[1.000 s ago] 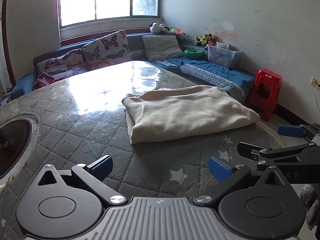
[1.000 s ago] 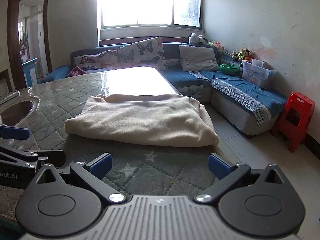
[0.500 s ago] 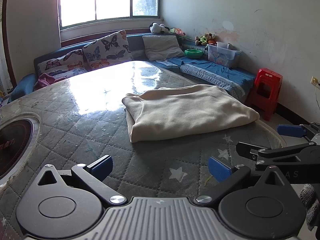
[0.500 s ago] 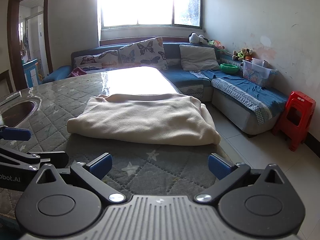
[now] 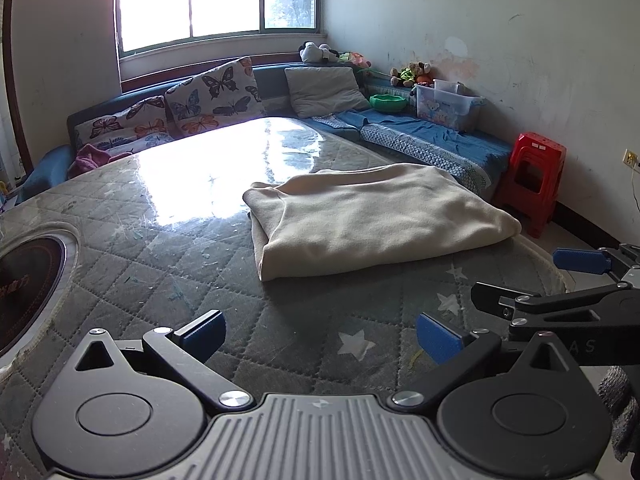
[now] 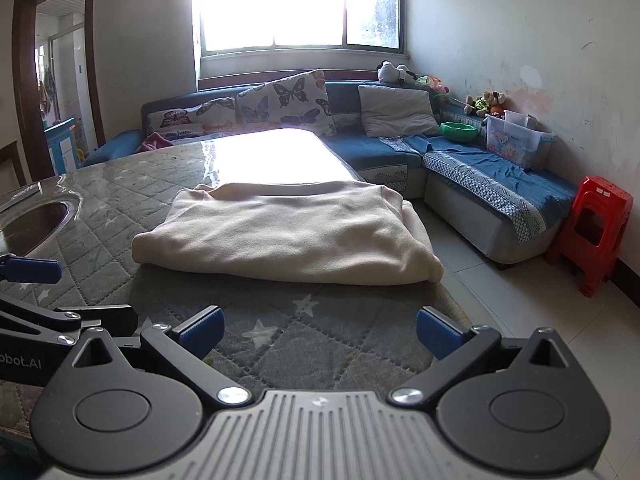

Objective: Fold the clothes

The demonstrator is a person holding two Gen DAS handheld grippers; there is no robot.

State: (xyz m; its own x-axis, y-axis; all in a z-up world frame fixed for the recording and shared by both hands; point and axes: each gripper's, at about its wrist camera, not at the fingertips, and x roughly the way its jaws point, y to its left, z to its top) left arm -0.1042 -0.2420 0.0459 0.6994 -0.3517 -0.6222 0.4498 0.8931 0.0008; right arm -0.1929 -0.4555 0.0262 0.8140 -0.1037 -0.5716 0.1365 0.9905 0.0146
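Note:
A cream garment lies folded into a thick rectangle on the quilted grey table cover; it also shows in the right wrist view. My left gripper is open and empty, held above the table short of the garment. My right gripper is open and empty, near the table's front edge, also short of the garment. The right gripper shows at the right of the left wrist view, and one blue pad of the left gripper shows at the left of the right wrist view.
A round inset hob sits in the table at the left. The table's right edge drops to a tiled floor. A blue corner sofa with cushions, a plastic box and a red stool stand beyond.
Both grippers have drifted very slightly; the garment appears a little lower and closer in the views. Both stay open and empty.

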